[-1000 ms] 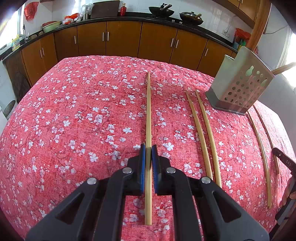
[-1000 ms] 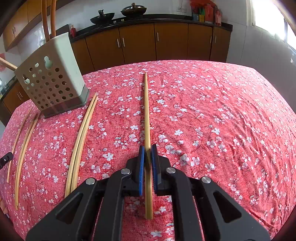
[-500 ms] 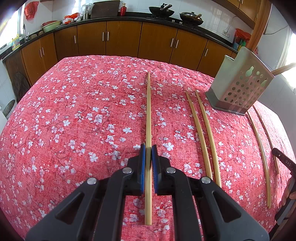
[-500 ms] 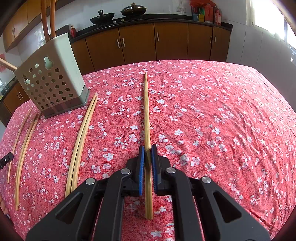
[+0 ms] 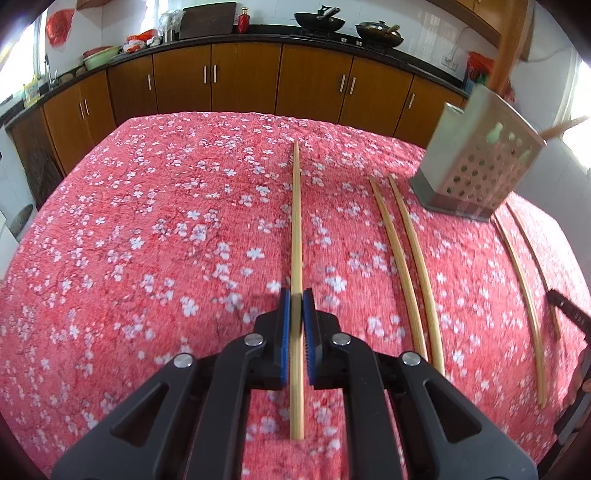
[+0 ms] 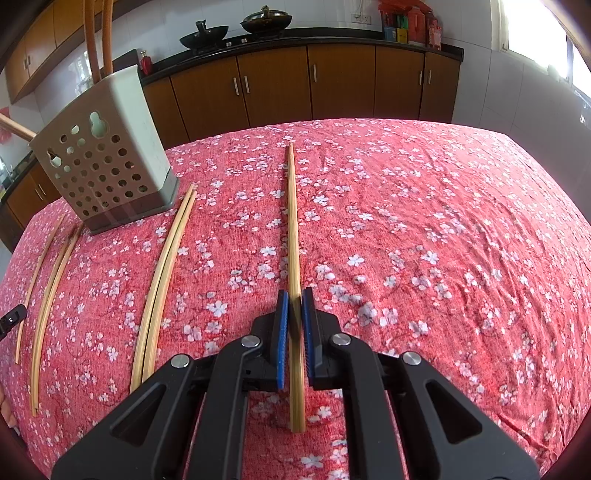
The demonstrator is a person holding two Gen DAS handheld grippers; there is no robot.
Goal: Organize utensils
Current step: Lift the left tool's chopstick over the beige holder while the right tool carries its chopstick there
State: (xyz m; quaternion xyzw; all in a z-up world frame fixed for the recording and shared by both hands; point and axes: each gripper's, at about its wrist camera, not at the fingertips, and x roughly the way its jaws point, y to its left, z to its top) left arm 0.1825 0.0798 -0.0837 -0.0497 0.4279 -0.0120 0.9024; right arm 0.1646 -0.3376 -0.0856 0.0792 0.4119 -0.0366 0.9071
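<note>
Chopsticks lie on a red floral tablecloth. Left gripper clamps one chopstick, utensil holder at two o'clock. Right gripper clamps another chopstick; only there a bright window shows.

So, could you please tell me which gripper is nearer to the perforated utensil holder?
Right, probably, narrowly. The right gripper has the utensil holder ahead on its left, looking larger; the left gripper has it ahead on its right.

The right gripper has its jaws clamped on a chopstick beside the perforated holder.
</note>
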